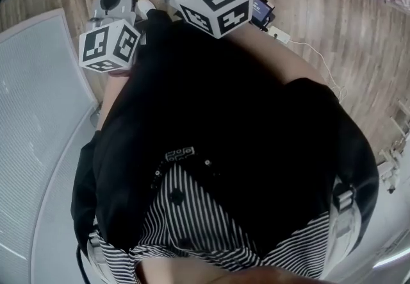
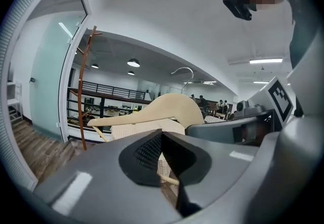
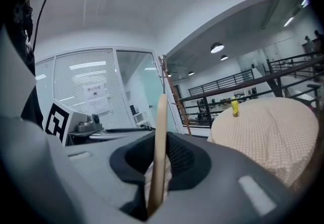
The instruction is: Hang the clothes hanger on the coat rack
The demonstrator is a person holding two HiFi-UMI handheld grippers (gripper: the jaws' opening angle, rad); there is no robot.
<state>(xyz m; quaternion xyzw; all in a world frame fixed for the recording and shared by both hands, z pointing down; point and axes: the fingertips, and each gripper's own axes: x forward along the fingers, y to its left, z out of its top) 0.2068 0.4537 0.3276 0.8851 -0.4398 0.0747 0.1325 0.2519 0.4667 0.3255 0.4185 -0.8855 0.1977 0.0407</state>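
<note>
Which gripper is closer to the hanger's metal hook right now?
Right, it seems. The right gripper clamps the wooden hanger beside its hump, just below the metal hook; the left gripper sits lower, facing the hanger's flat side.

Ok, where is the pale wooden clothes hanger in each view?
Head view: cannot be made out.
Left gripper view: pale wooden clothes hanger at centre, broadside, above the jaws.
Right gripper view: the hanger edge-on at centre, clamped between the jaws.
Shared landmark: brown wooden coat rack in both gripper views.
</note>
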